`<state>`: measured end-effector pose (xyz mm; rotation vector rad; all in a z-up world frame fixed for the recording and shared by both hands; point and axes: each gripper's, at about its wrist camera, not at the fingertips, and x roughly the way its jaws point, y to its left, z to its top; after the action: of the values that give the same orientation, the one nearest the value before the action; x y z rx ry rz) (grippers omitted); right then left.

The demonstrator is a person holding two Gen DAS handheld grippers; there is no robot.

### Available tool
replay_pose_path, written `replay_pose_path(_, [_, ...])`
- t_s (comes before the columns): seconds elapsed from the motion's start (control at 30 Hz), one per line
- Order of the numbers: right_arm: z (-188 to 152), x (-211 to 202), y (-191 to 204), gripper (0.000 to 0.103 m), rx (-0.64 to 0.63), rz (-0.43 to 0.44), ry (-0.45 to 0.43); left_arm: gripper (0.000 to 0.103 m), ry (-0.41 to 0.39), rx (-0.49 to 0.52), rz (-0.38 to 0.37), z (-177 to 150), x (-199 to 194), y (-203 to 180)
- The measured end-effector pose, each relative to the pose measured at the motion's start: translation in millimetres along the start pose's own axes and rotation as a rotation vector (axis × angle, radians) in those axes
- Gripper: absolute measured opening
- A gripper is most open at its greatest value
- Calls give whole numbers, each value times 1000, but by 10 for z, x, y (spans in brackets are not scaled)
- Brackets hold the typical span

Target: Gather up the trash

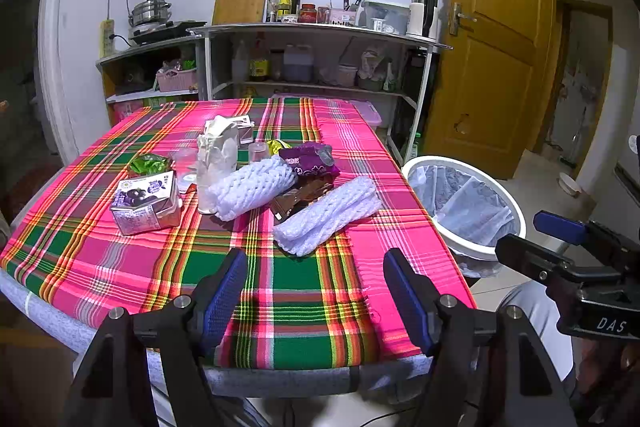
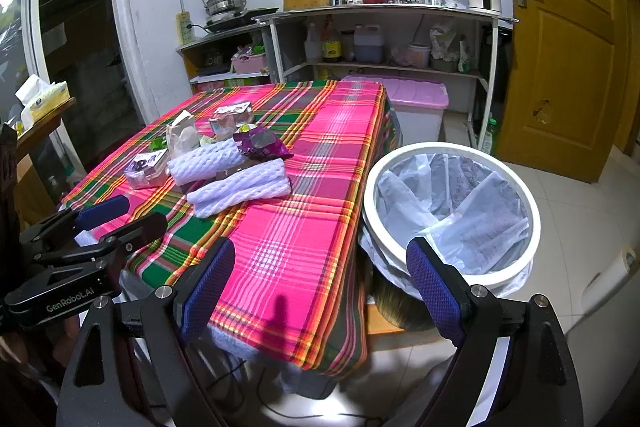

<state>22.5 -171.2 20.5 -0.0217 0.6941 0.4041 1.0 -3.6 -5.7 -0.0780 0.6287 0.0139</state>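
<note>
Trash lies in a pile on the plaid tablecloth [image 1: 304, 299]: two white foam nets [image 1: 328, 217] [image 1: 252, 187], a milk carton [image 1: 146, 203], a purple wrapper [image 1: 310, 161], a brown wrapper [image 1: 298, 201], a white paper bag [image 1: 216, 155] and a green wrapper [image 1: 148, 165]. The white bin [image 2: 452, 215] with a clear liner stands on the floor to the table's right. My left gripper [image 1: 316, 267] is open and empty above the table's near edge. My right gripper [image 2: 320, 263] is open and empty between the table corner and the bin.
A metal shelf unit [image 1: 320, 59] with bottles, a kettle and a cutting board stands behind the table. A pink-lidded box [image 2: 416, 107] sits on the floor by it. A wooden door [image 2: 560, 47] is at right. Clear plastic cups [image 1: 258, 151] stand among the trash.
</note>
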Motion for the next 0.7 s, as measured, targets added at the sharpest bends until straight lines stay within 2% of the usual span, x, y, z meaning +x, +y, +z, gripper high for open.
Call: replay_pose_path(0.7, [-12, 7, 10, 88, 1, 1, 3, 70, 0, -2, 0, -6, 4, 3])
